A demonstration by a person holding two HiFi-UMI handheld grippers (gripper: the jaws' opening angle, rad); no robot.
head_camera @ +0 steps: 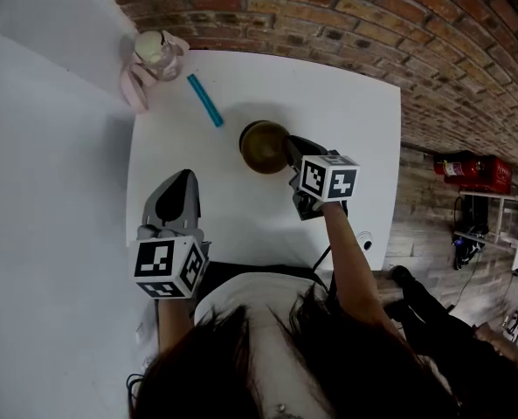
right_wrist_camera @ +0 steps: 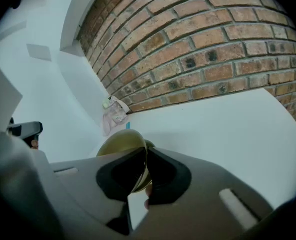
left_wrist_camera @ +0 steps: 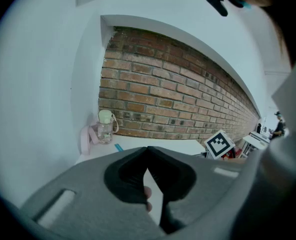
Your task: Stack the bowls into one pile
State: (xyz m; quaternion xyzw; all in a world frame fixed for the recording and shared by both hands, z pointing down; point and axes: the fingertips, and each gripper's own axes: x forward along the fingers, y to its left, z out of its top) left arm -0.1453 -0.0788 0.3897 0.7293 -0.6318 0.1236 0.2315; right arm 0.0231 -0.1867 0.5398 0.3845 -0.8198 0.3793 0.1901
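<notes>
A gold-brown bowl (head_camera: 260, 147) sits near the middle of the white table (head_camera: 346, 120). My right gripper (head_camera: 286, 151) reaches it from the right and is shut on its near rim. In the right gripper view the thin rim of the bowl (right_wrist_camera: 120, 143) runs between the pads of that gripper (right_wrist_camera: 145, 151). A second curved edge shows just behind the rim; I cannot tell whether it is another bowl underneath. My left gripper (head_camera: 185, 175) hovers over the table's front left, apart from the bowl. In its own view the left gripper (left_wrist_camera: 147, 150) has its tips touching, with nothing between them.
A clear bottle (head_camera: 158, 55) with a pale lid and pink strap stands at the table's far left corner, against the white wall. A teal stick (head_camera: 205, 99) lies between it and the bowl. A brick wall runs behind the table. A red case (head_camera: 473, 171) sits on the floor to the right.
</notes>
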